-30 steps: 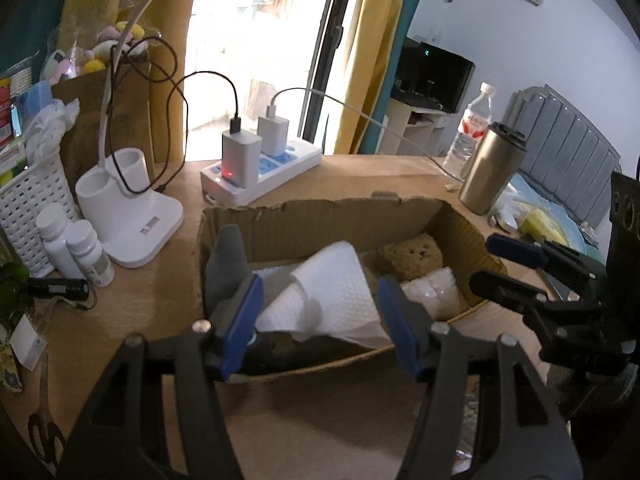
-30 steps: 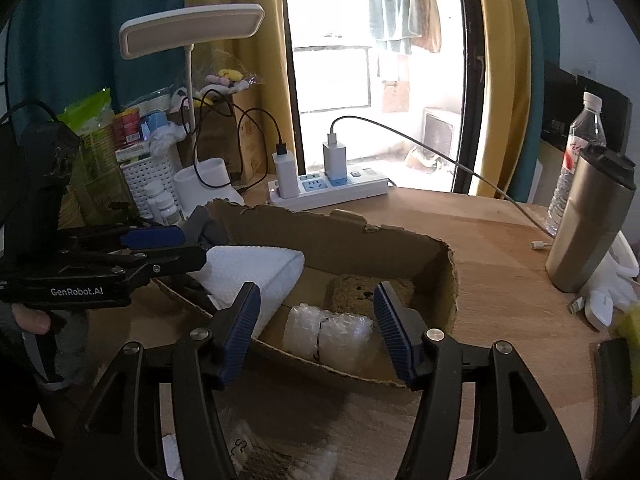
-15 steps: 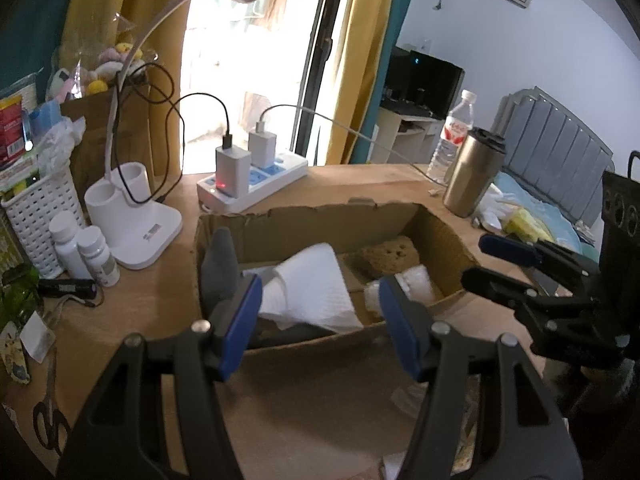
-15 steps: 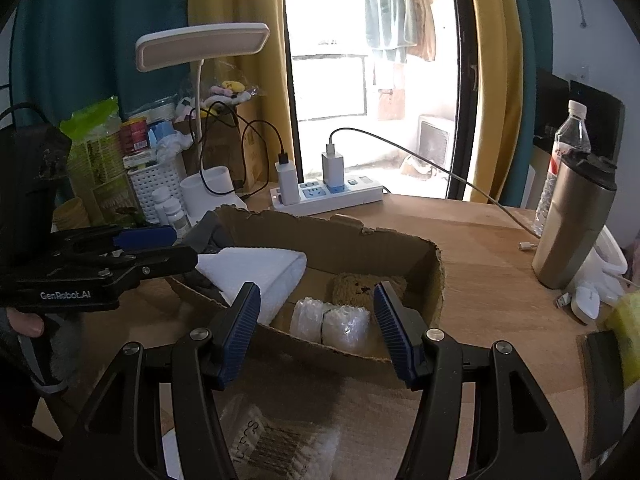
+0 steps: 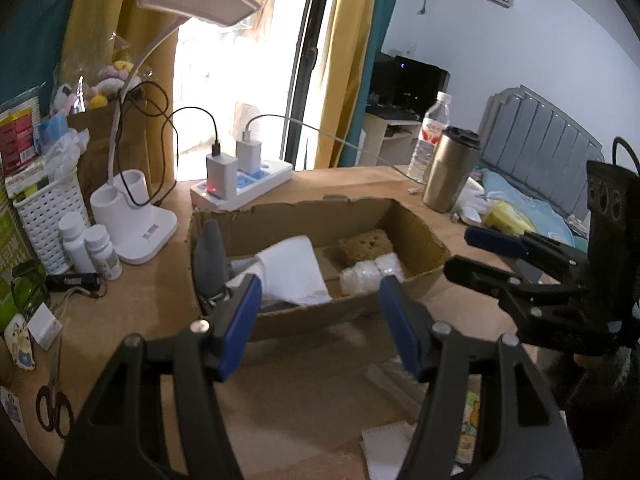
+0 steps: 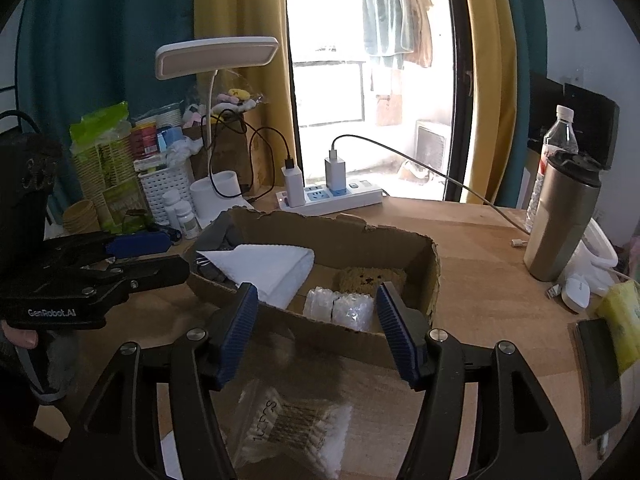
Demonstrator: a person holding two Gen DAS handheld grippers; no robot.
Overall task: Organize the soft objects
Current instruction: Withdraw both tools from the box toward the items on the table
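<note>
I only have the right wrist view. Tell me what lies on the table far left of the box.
Observer: A pair of scissors lies flat near the table's front left edge, well apart from the cardboard box.
Operator: Check the box's left end. Describe what sits beside the cloth.
Observer: A grey rounded object stands upright in the left end, next to the white cloth.
Operator: Report what is beyond the table on the tumbler side.
Observer: A bed with a grey padded headboard and a light blue sheet.

A bedroom at home: a padded bed headboard [image 5: 536,128], curtains [image 6: 240,40] and a cluttered wooden desk [image 6: 480,248].
</note>
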